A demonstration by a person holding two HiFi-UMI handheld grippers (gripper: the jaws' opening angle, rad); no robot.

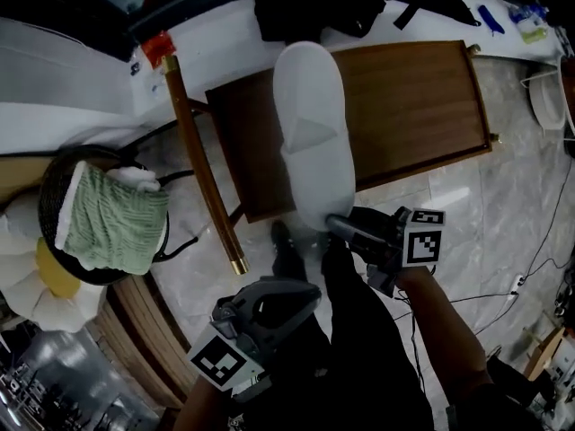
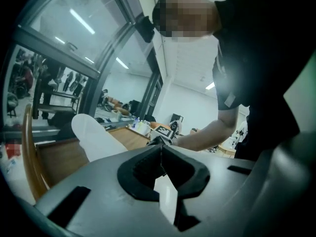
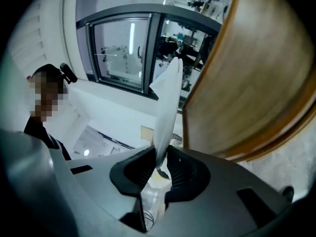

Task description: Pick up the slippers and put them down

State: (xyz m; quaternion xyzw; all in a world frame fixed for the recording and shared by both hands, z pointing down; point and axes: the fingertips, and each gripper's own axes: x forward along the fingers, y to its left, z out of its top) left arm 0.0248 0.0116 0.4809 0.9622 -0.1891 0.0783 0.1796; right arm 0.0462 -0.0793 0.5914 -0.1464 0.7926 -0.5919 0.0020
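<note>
A long white slipper [image 1: 313, 124] hangs over the edge of a low wooden table [image 1: 422, 106]. My right gripper [image 1: 334, 225] is shut on its near end. In the right gripper view the slipper [image 3: 167, 102] stands edge-on, and the right gripper [image 3: 160, 164] has its pads pressed on it from both sides. My left gripper [image 1: 301, 293] sits lower, near the person's body. Its jaws are together with nothing between them. The left gripper view looks past my left gripper [image 2: 161, 154] at the slipper [image 2: 91, 137] and at the right gripper's marker cube [image 2: 165, 131].
A wooden pole with a brass tip [image 1: 202, 164] slants beside the table. A dark round basket [image 1: 76, 164] with a green cloth [image 1: 112, 223] stands at the left by a flower-shaped cushion [image 1: 36, 285]. Black bags [image 1: 314, 7] lie at the back. Cables [image 1: 530, 268] cross the marble floor.
</note>
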